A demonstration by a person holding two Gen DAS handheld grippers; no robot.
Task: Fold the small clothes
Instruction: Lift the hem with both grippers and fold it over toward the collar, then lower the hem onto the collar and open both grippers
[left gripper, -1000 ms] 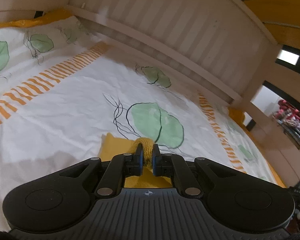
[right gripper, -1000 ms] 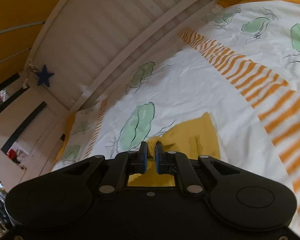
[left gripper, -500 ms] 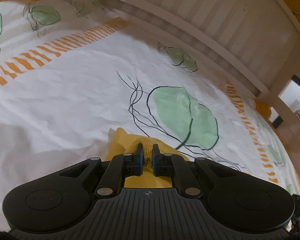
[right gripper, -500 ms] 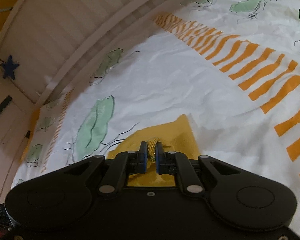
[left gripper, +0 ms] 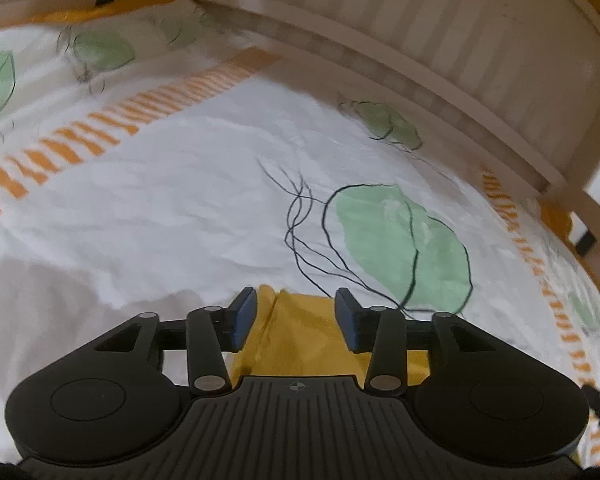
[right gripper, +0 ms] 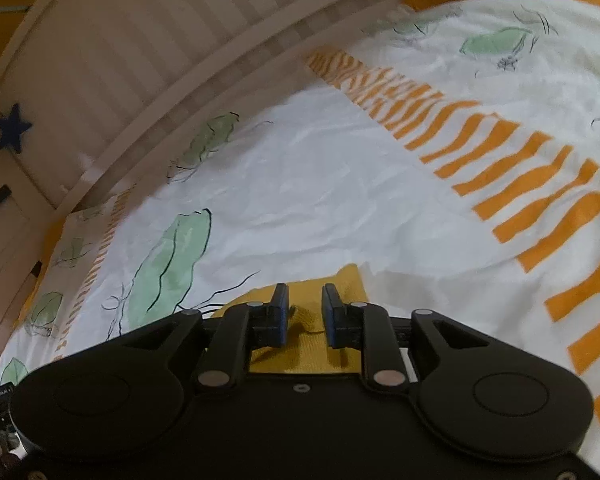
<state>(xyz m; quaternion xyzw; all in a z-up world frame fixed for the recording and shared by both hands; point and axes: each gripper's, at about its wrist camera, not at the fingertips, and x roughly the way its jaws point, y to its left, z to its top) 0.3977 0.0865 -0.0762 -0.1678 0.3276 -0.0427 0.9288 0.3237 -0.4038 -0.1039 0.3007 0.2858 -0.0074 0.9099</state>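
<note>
Left wrist view: the left gripper (left gripper: 296,312) stands wide apart over the yellow garment (left gripper: 300,336), which lies on the leaf-printed sheet (left gripper: 180,208).

Right wrist view: the right gripper (right gripper: 305,312) is parted narrowly, the yellow cloth (right gripper: 304,344) lying between its fingers, unclamped.

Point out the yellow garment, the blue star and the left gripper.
yellow garment (left gripper: 300,332): left wrist view, fabric between the fingers.
blue star (right gripper: 13,128): right wrist view, its centre.
left gripper (left gripper: 296,314): left wrist view, midway between the fingertips.
</note>
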